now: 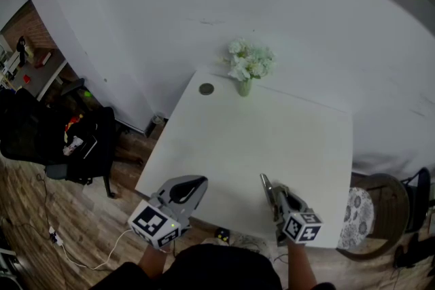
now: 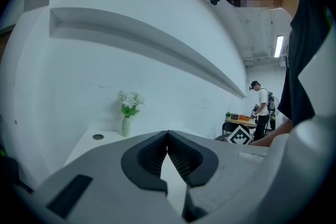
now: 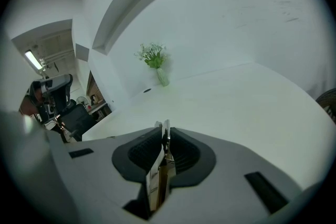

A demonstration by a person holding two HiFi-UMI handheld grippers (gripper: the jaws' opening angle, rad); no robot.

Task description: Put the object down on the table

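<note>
A thin, shiny metal object (image 3: 158,173), like a folded clip, stands edgewise between the dark pads of my right gripper (image 3: 164,132), and the pads sit tight against its sides. In the head view this gripper (image 1: 267,183) hovers over the near right part of the white table (image 1: 272,132), with the metal tip poking forward. My left gripper (image 1: 196,185) hangs at the table's near left edge. Its jaws (image 2: 168,136) meet at the tips with nothing between them.
A vase of white flowers (image 1: 247,66) and a round cable hole (image 1: 206,88) sit at the table's far edge by the white wall. A black chair (image 1: 75,139) stands to the left, a round seat (image 1: 377,210) to the right. A person (image 2: 261,105) stands in the far background.
</note>
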